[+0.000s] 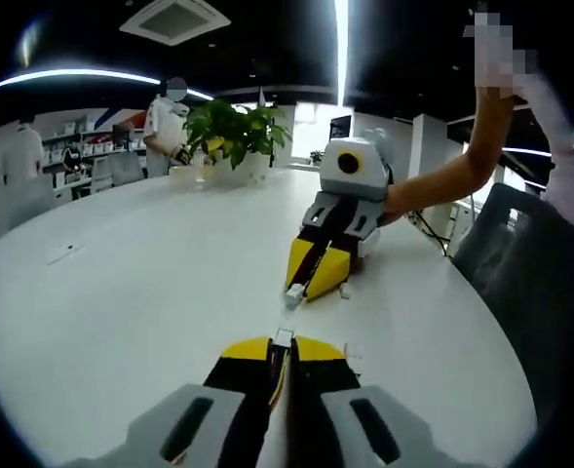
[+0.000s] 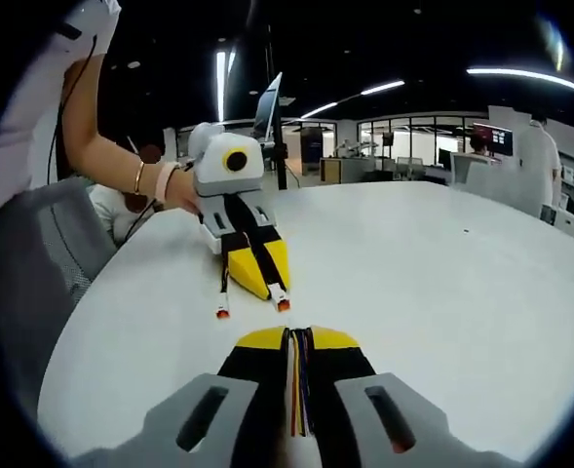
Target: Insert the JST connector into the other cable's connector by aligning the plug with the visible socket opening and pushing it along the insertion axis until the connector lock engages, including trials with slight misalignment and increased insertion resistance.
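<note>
My left gripper [image 1: 284, 343] is shut on a cable, and its small white connector [image 1: 284, 337] pokes out just past the yellow jaw tips. Facing it across a short gap on the white table [image 1: 121, 292] is my right gripper [image 1: 302, 289], shut on the other cable with a white connector [image 1: 293, 294] at its tip. In the right gripper view, my right gripper [image 2: 298, 334] pinches red, yellow and black wires [image 2: 298, 385]. The left gripper [image 2: 272, 292] points back at it with a red-tipped connector [image 2: 283, 304]. A loose cable end [image 2: 222, 312] lies beside it. The two connectors are apart.
A person's hand [image 2: 181, 190] and bare arm [image 1: 452, 175] hold the grippers. Grey chairs [image 1: 520, 253] [image 2: 43, 263] stand at the table's edge. At the far side of the table are a potted plant [image 1: 233, 132] and a standing person [image 1: 165, 122].
</note>
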### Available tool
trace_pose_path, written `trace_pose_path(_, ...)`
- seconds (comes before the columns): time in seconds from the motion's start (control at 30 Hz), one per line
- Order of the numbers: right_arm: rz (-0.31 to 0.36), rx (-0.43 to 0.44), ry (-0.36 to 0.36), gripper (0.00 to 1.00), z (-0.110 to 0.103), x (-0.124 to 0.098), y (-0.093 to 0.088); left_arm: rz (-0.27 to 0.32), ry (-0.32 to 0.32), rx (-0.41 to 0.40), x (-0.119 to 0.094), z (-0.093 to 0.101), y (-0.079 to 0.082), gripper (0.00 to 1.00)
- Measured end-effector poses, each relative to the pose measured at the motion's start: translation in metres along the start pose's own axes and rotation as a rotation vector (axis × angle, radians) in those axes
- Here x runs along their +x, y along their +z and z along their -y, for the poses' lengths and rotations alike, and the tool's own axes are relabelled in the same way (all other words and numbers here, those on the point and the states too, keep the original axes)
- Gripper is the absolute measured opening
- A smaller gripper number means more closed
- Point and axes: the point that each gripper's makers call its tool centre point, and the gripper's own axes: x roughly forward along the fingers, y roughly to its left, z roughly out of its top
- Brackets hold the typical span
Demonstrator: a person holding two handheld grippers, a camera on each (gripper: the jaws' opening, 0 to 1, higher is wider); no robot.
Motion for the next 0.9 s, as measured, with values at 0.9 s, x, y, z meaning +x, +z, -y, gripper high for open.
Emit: trace_pose_path(0.9, 0.012, -0.014, 0.056, 0.04, -0.007, 0.013, 0.001, 0.013, -0.053, -0.015, 0.002, -0.003, 0.0, 0.0)
